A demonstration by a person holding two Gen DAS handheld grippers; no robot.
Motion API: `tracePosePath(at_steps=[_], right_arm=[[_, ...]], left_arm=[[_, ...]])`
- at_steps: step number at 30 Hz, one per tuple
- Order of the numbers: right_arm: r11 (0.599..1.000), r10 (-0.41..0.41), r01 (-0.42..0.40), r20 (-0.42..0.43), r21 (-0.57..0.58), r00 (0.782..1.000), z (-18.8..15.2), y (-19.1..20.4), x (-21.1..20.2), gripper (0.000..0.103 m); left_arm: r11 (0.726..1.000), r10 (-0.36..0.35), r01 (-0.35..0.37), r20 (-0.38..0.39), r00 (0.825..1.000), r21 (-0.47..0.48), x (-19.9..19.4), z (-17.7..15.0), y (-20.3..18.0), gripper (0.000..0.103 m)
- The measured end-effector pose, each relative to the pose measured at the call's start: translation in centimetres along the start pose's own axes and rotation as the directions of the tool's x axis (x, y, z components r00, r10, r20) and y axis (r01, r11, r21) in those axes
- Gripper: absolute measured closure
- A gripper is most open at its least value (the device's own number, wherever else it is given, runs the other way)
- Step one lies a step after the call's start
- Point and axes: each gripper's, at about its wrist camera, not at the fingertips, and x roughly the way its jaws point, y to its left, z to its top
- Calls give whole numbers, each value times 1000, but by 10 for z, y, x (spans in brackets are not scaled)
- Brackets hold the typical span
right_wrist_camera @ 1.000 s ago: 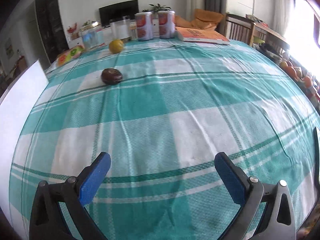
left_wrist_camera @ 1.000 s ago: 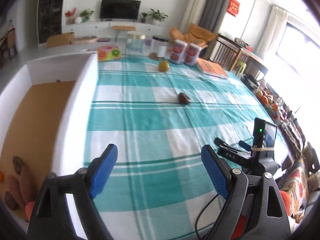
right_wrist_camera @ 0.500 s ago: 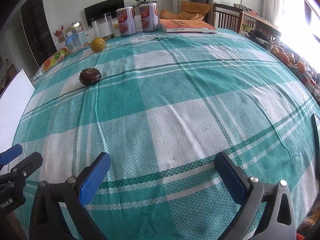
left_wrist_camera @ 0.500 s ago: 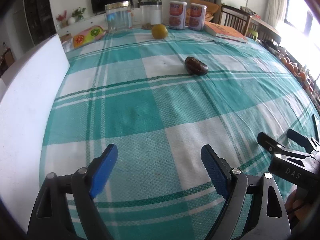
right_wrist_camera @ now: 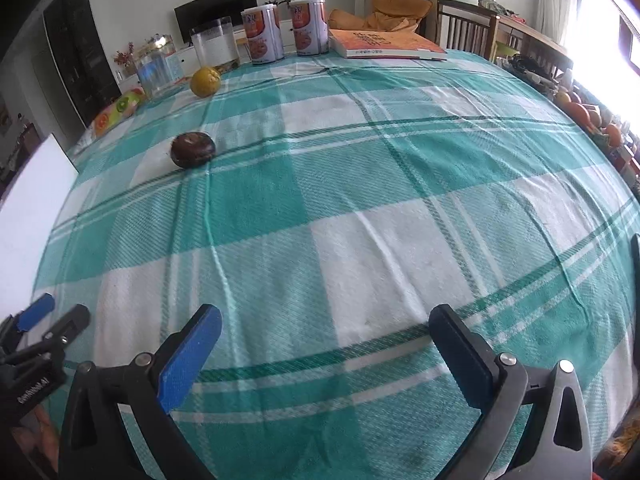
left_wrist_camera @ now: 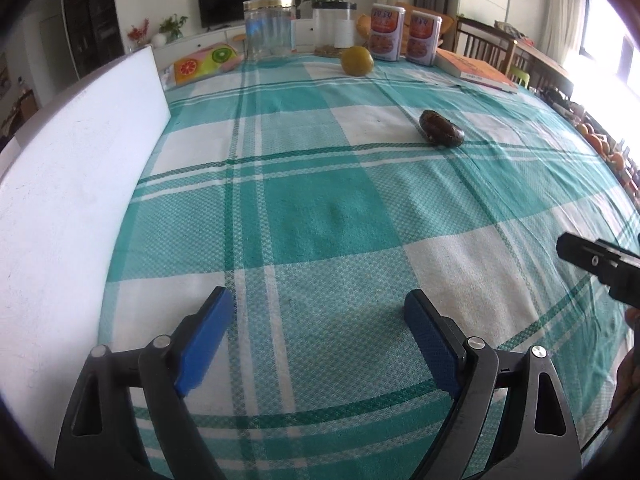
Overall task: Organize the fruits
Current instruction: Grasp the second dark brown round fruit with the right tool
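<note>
A dark brown fruit [left_wrist_camera: 441, 132] lies on the teal checked tablecloth [left_wrist_camera: 320, 208], right of centre and well ahead of my left gripper [left_wrist_camera: 316, 324], which is open and empty low over the cloth. A yellow-orange citrus fruit [left_wrist_camera: 357, 61] sits farther back. In the right wrist view the dark fruit [right_wrist_camera: 193, 149] is at the left and the citrus [right_wrist_camera: 205, 81] behind it. My right gripper [right_wrist_camera: 326, 344] is open and empty near the table's near edge. The white box wall [left_wrist_camera: 72, 184] stands at the left.
At the back stand a clear jar [left_wrist_camera: 268, 28], two printed cans [left_wrist_camera: 386, 32], an orange book [left_wrist_camera: 476, 70] and a fruit-print packet [left_wrist_camera: 204, 62]. More oranges [right_wrist_camera: 580, 114] lie beyond the table's right edge. The right gripper's tip [left_wrist_camera: 596, 260] shows at the left view's right edge.
My left gripper has swung away from over the box to face the table, dropped low and moved forward toward the dark fruit. My right gripper has crept forward and turned slightly.
</note>
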Motion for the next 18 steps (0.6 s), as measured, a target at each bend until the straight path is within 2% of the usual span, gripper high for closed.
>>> tracePosePath(at_steps=[4, 7, 10, 11, 12, 13, 14, 18], right_arm=[[988, 81, -80, 6, -135, 997, 54, 44, 29, 0], [974, 51, -53, -16, -221, 999, 79, 73, 66, 6], [965, 12, -31, -74, -259, 997, 85, 87, 99, 21], [963, -9, -5, -50, -271, 999, 86, 89, 100, 25], [961, -20, 9, -36, -277, 999, 85, 90, 100, 38], [960, -37, 30, -20, -278, 999, 85, 90, 98, 46], [963, -30, 25, -16, -269, 999, 85, 87, 96, 61], [974, 17, -20, -18, -224, 1000, 80, 70, 85, 62]], left_arm=[[1000, -3, 3, -5, 1000, -2, 2, 1, -1, 8], [1000, -5, 5, -5, 1000, -3, 2, 1, -1, 8], [1000, -4, 4, -5, 1000, -2, 2, 1, 0, 8], [1000, -4, 4, -5, 1000, -2, 2, 1, 0, 8], [1000, -4, 4, -5, 1000, -2, 2, 1, 0, 8], [1000, -3, 3, -5, 1000, -2, 2, 1, 0, 8], [1000, -3, 3, -5, 1000, -2, 2, 2, 0, 8], [1000, -1, 1, -5, 1000, -1, 2, 1, -1, 7]])
